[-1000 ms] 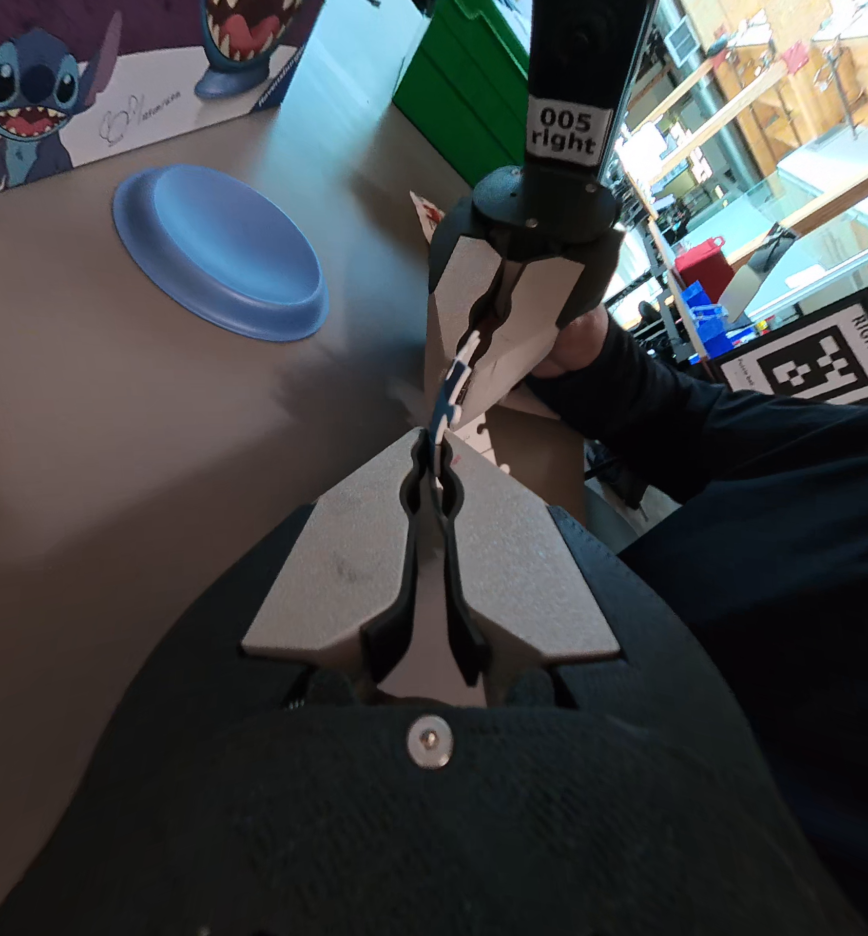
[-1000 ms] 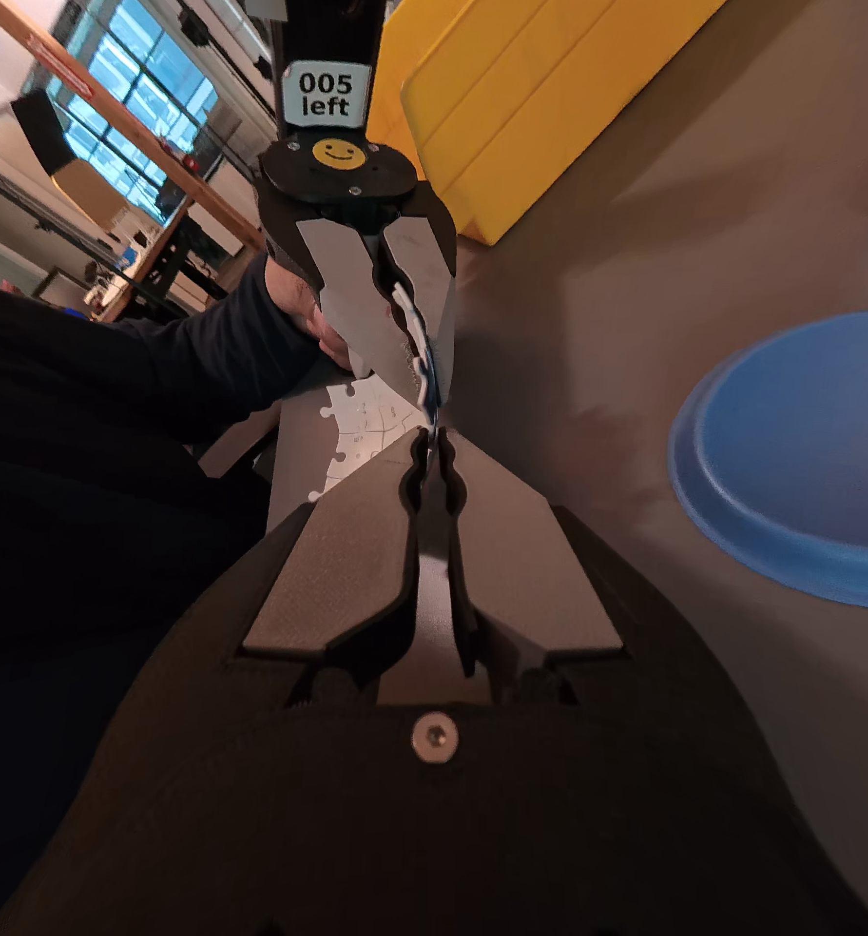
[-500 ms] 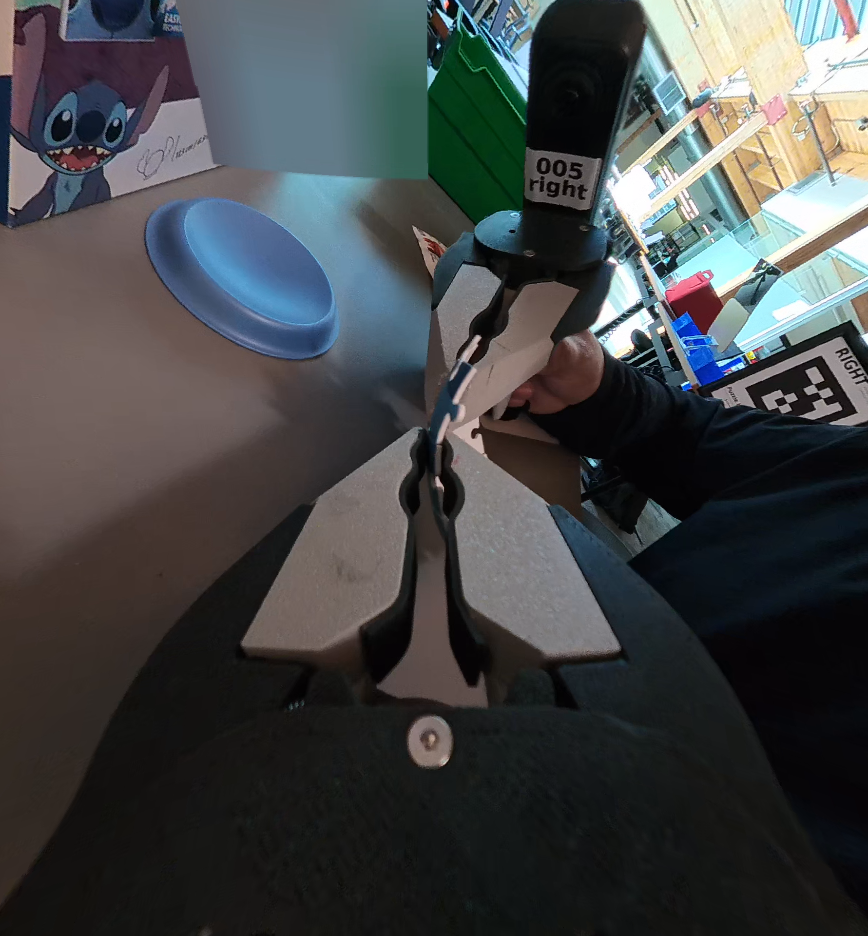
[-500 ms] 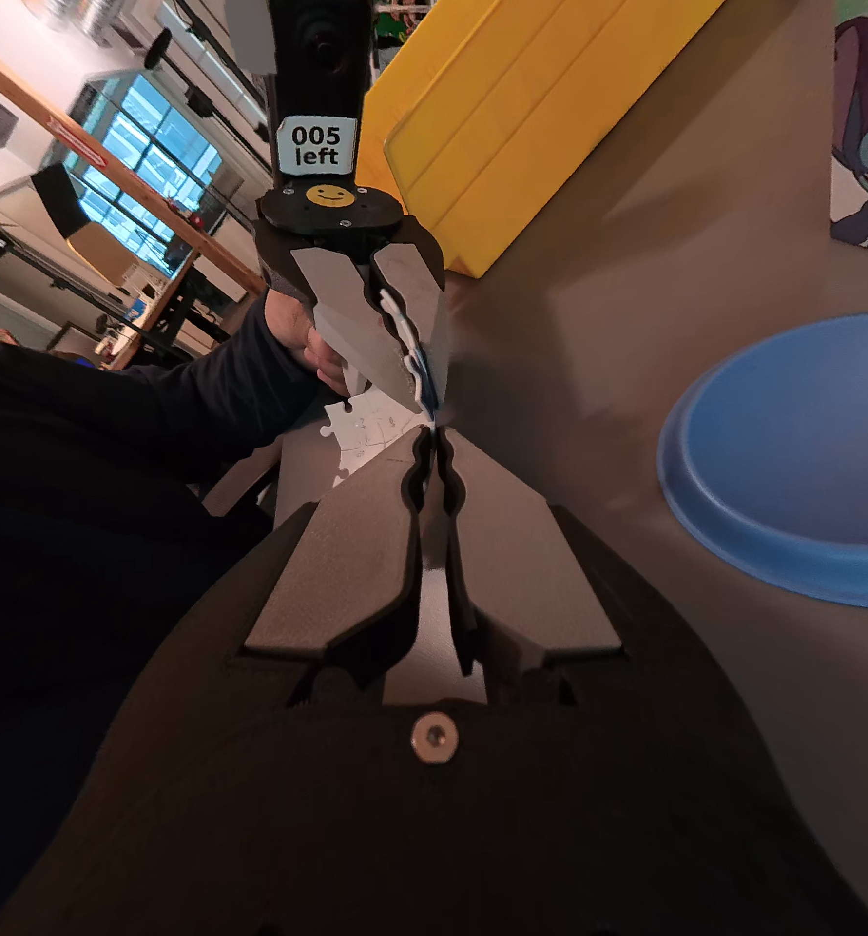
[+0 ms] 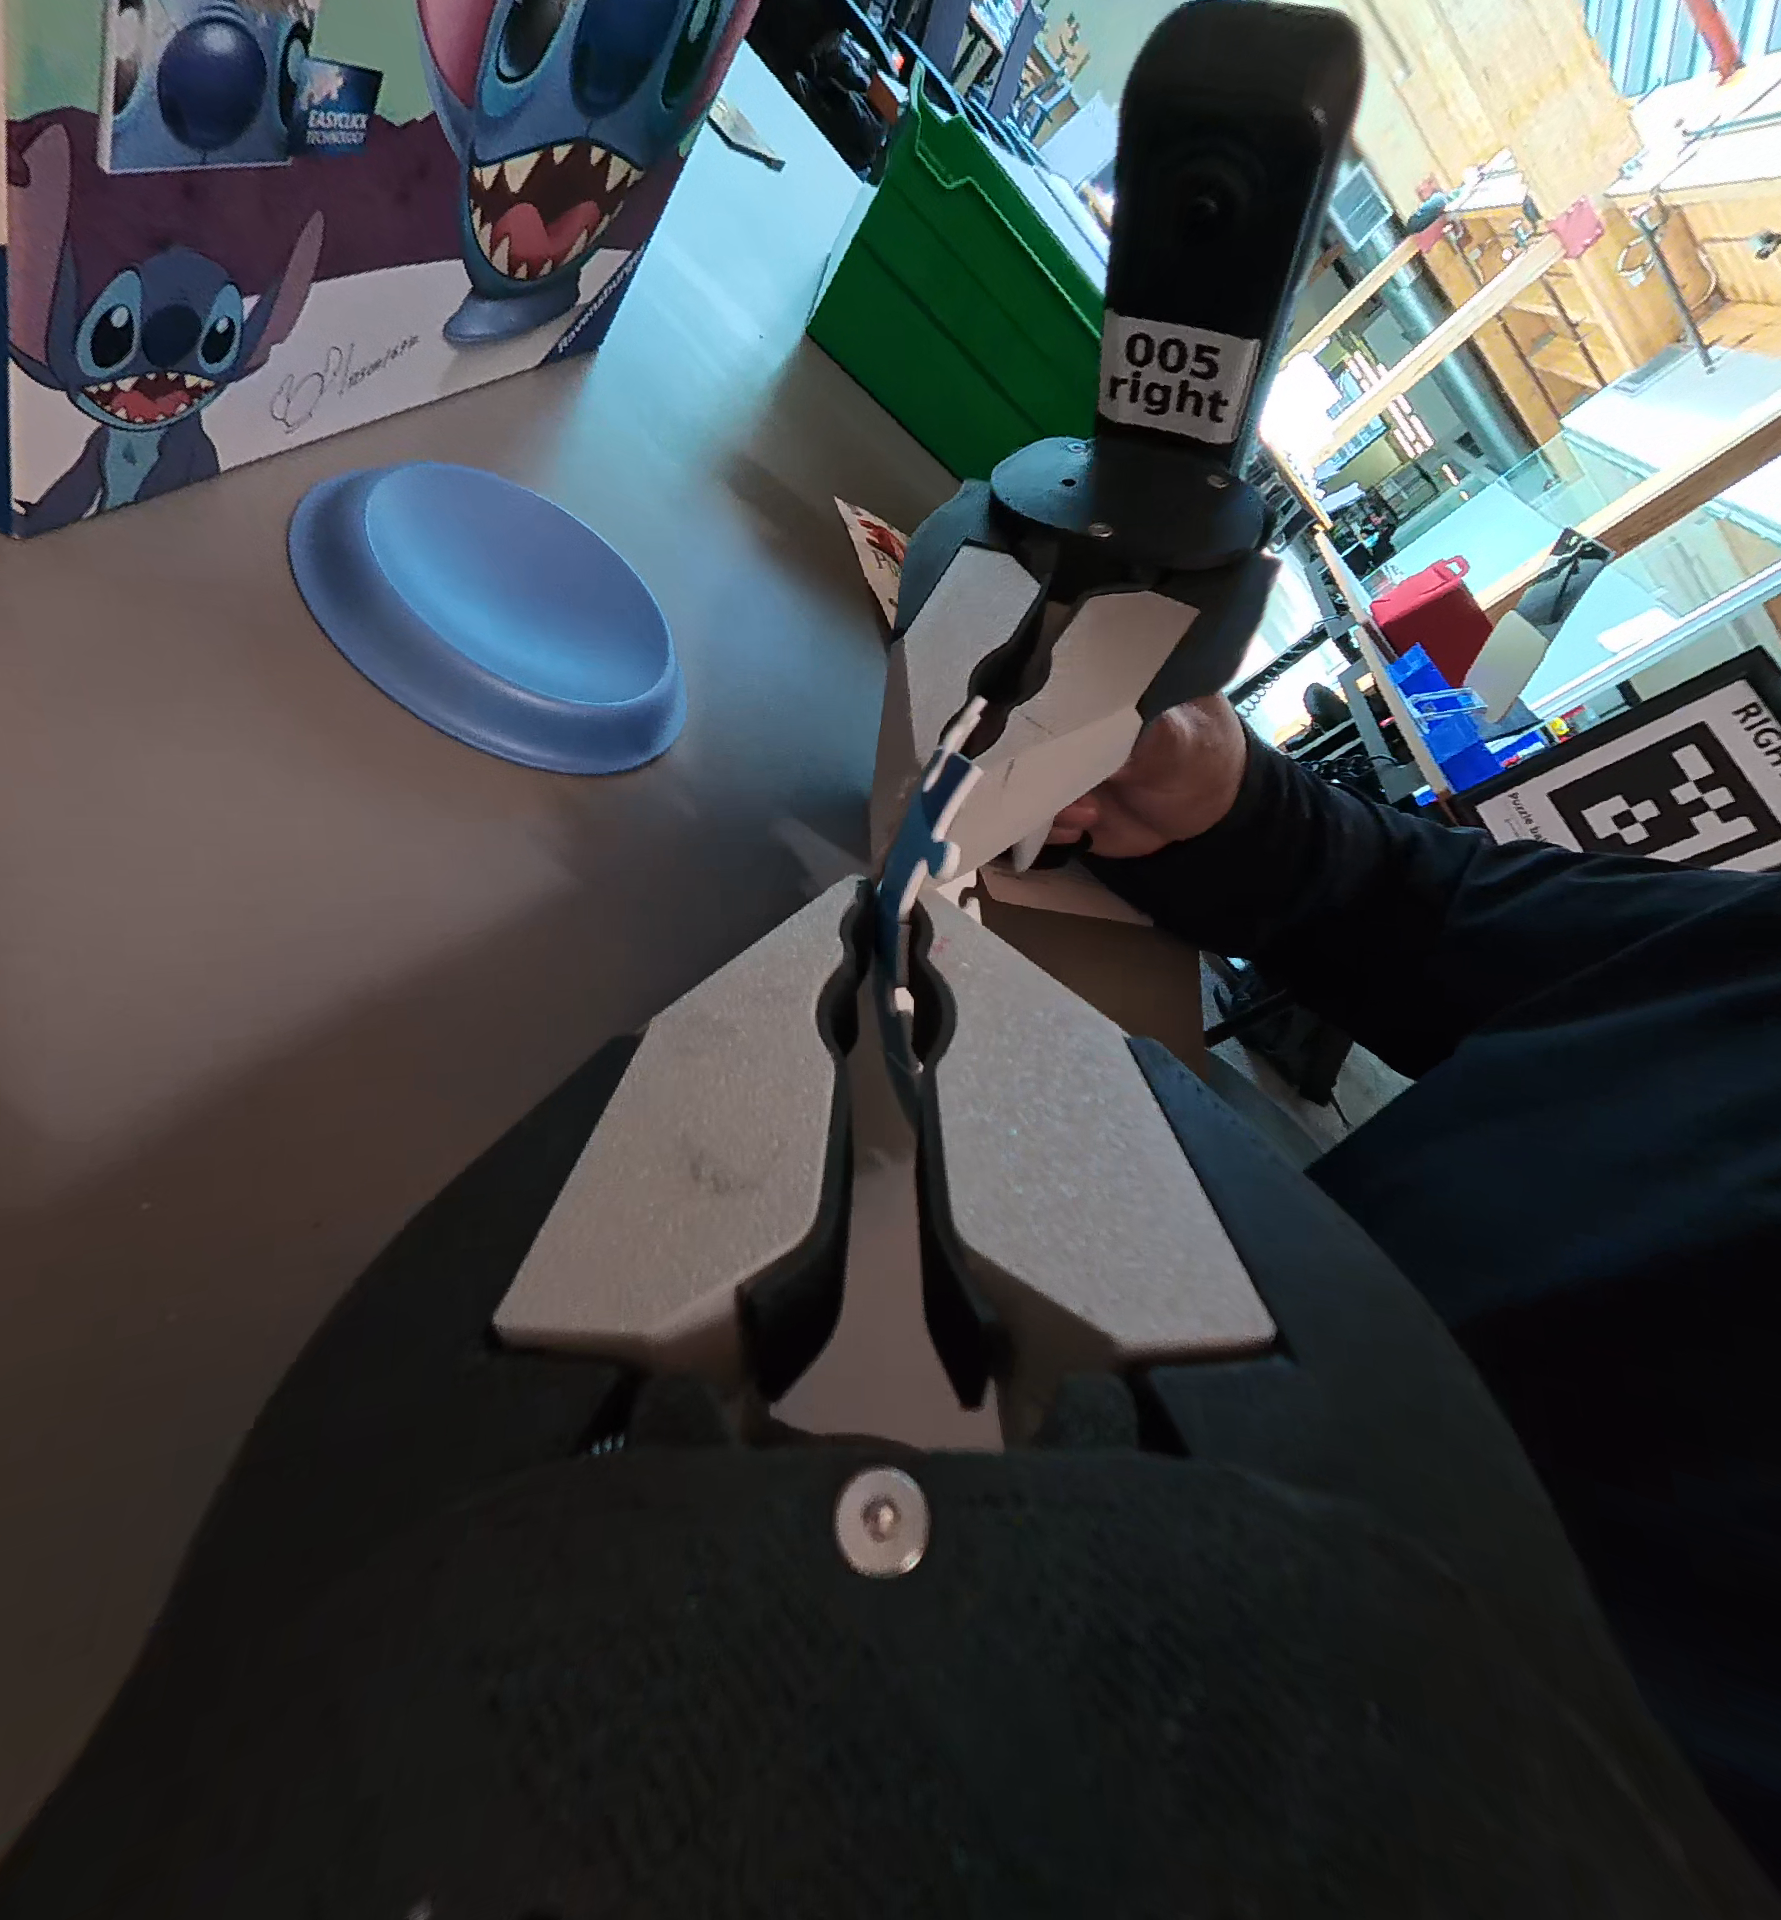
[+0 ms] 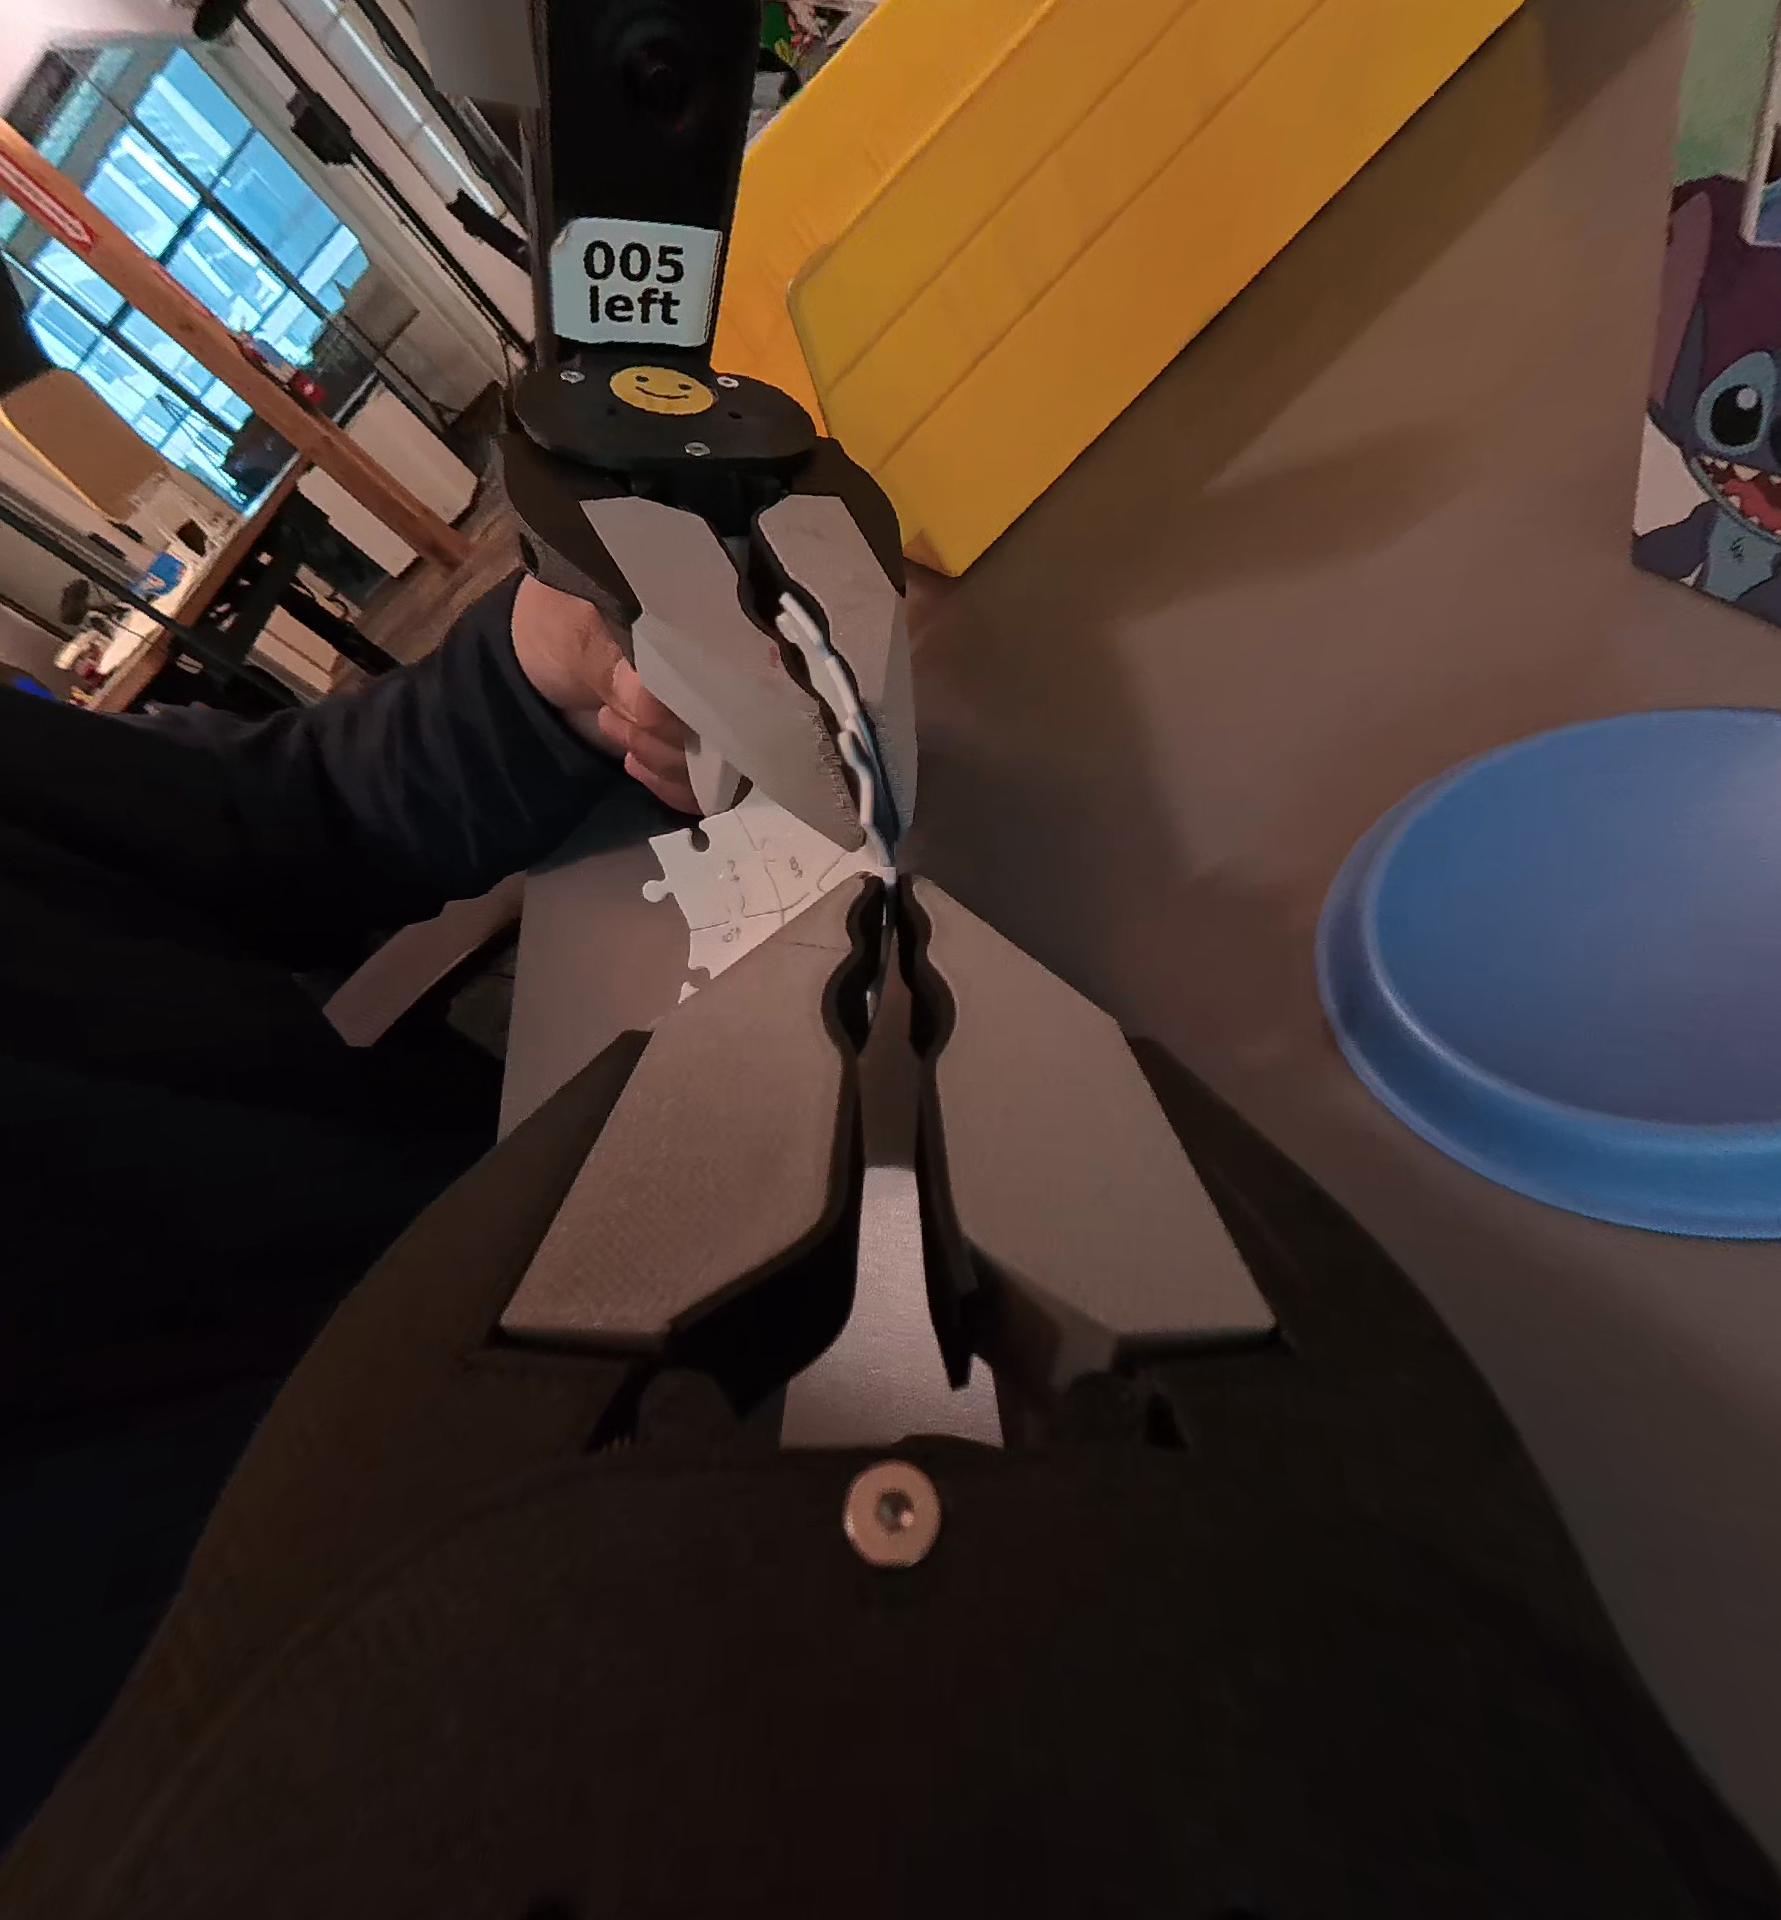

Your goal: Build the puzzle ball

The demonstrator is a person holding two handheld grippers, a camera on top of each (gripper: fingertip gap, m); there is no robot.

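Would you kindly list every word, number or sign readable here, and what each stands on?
I leave the wording itself unquoted; these bear it.
Label on the right gripper: clear print.
Second label on the left gripper: clear print.
Puzzle box: brand print, signature.
Marker card: a word, small print.
White puzzle pieces: faint handwritten numbers.
Red strip, far left: too blurred.

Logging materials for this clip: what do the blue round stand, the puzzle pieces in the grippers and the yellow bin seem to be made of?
Blue round stand: looks like moulded plastic, smooth satin sheen with soft highlights.
Puzzle pieces: thin, stiff and curved, blue face and white back; probably plastic, though card cannot be ruled out.
Yellow bin: seemingly rigid plastic, matte, with moulded ridges.
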